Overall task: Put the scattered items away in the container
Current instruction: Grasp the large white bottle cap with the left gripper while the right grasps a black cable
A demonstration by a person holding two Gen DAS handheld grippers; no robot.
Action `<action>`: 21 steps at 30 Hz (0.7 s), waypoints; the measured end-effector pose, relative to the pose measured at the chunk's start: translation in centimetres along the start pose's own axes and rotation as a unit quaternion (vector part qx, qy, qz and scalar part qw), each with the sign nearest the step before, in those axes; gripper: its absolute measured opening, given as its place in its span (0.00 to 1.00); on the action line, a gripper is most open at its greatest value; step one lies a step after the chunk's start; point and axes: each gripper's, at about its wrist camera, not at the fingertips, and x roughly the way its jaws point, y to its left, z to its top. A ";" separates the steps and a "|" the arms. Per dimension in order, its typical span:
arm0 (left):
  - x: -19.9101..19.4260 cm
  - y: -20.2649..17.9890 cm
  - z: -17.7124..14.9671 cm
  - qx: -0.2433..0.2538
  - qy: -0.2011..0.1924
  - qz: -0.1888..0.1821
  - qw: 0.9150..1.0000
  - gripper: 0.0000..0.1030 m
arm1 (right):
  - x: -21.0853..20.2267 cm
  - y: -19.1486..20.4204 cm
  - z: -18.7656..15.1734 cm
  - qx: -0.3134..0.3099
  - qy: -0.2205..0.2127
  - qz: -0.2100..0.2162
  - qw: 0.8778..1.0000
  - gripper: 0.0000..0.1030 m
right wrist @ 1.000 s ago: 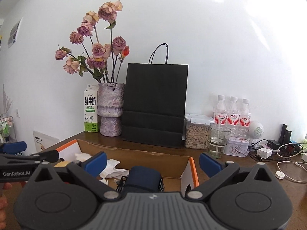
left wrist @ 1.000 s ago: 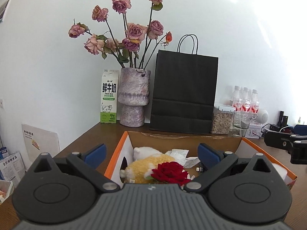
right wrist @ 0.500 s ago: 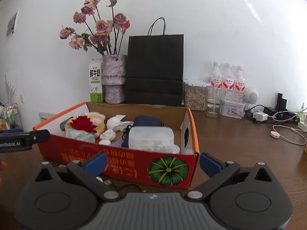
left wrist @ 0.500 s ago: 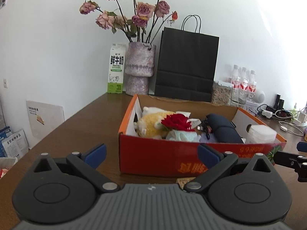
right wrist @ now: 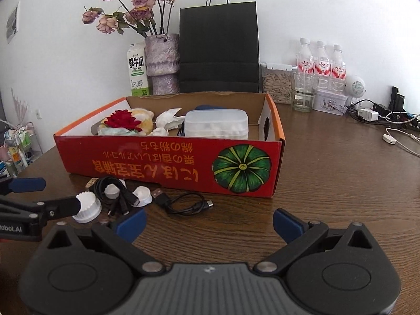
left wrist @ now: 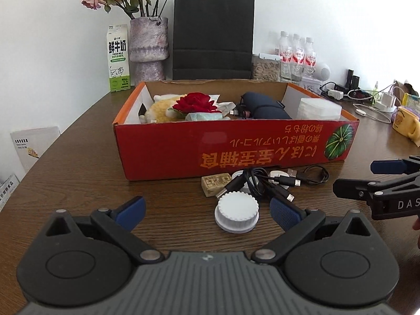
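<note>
A red cardboard box [left wrist: 236,147] [right wrist: 170,157] stands on the brown table, holding a yellow plush toy, a red rose [left wrist: 195,102], tissues, a dark pouch [left wrist: 262,105] and a clear plastic tub [right wrist: 216,124]. Loose on the table before its front wall lie a white ribbed cap [left wrist: 236,216] [right wrist: 86,207], a tangle of black cables [left wrist: 265,182] [right wrist: 183,202], small white caps and a tan block [left wrist: 216,183]. My left gripper [left wrist: 207,211] hangs open just short of the ribbed cap. To the right of the cables, my right gripper [right wrist: 208,223] is open and empty.
Behind the box stand a milk carton [left wrist: 119,59], a vase of dried roses [left wrist: 149,50], a black paper bag [left wrist: 213,36], water bottles [right wrist: 321,61] and a glass. Chargers and white cords [right wrist: 393,134] lie at the right. Papers lean beyond the table's left edge.
Both grippers have drawn back and down from above the box, bringing its front wall and the loose items on the table into view. Both stay open.
</note>
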 end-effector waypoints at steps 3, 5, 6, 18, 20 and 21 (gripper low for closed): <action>0.7 -0.3 0.0 0.004 0.015 -0.003 1.000 1.00 | 0.6 0.0 -0.2 0.000 0.017 0.001 1.000 1.00; 0.9 -0.5 0.0 0.007 0.018 -0.003 1.000 1.00 | 0.8 0.0 -0.2 0.000 0.022 0.003 1.000 1.00; 1.0 -0.6 0.1 0.007 0.021 -0.002 1.000 0.98 | 0.9 0.1 -0.3 -0.002 0.025 0.002 1.000 1.00; 0.7 -0.4 0.4 -0.012 0.019 -0.030 0.999 0.39 | 1.2 0.2 -0.3 -0.005 0.039 0.008 0.999 1.00; 0.4 0.1 0.4 -0.024 0.016 -0.025 0.999 0.39 | 1.2 0.3 -0.3 -0.007 0.040 0.006 0.999 1.00; 0.3 0.4 0.4 -0.028 0.013 -0.022 0.999 0.39 | 1.3 0.4 -0.3 -0.009 0.041 0.004 0.999 1.00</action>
